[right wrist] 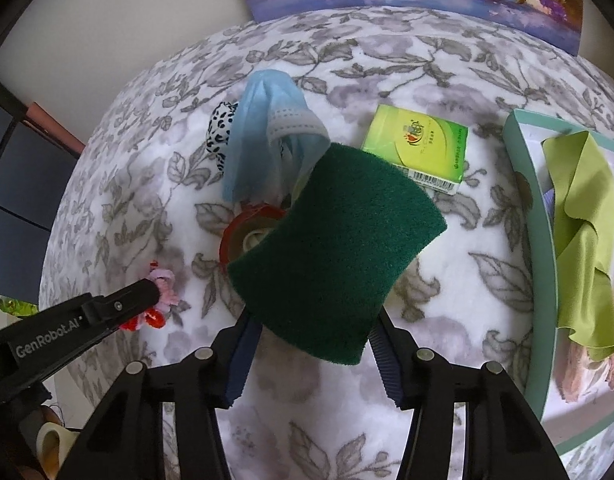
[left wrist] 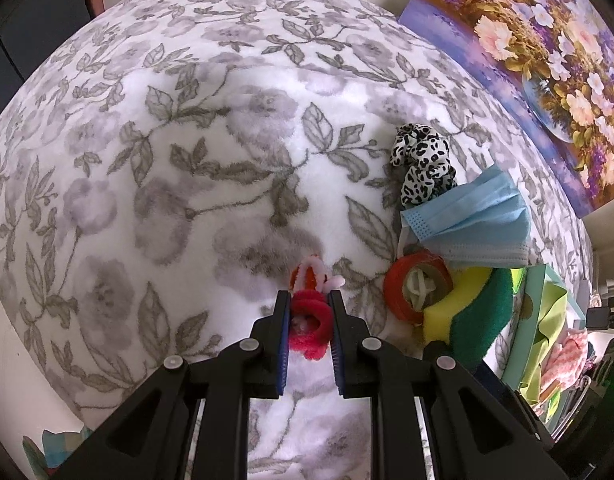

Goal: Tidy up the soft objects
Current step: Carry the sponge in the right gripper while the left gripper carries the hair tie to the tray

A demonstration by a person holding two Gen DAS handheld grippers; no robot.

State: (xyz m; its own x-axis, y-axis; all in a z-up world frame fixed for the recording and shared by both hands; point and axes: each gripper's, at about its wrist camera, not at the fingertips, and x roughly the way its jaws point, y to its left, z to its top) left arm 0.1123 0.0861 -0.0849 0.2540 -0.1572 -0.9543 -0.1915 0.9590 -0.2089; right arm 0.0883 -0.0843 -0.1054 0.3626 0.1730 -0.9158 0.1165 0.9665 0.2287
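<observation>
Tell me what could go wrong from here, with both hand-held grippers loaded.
1. The right hand-held gripper pinches the sponge near one end only; it may sag or slip on the way to the teal box.
2. The sponge overhangs the red tape roll and blue mask, so lifting could drag them.
3. The left hand-held gripper grips the red hair tie; the pipe-cleaner piece beside it may snag.

Bare blanket (left wrist: 155,184) left of mask (left wrist: 471,216)
</observation>
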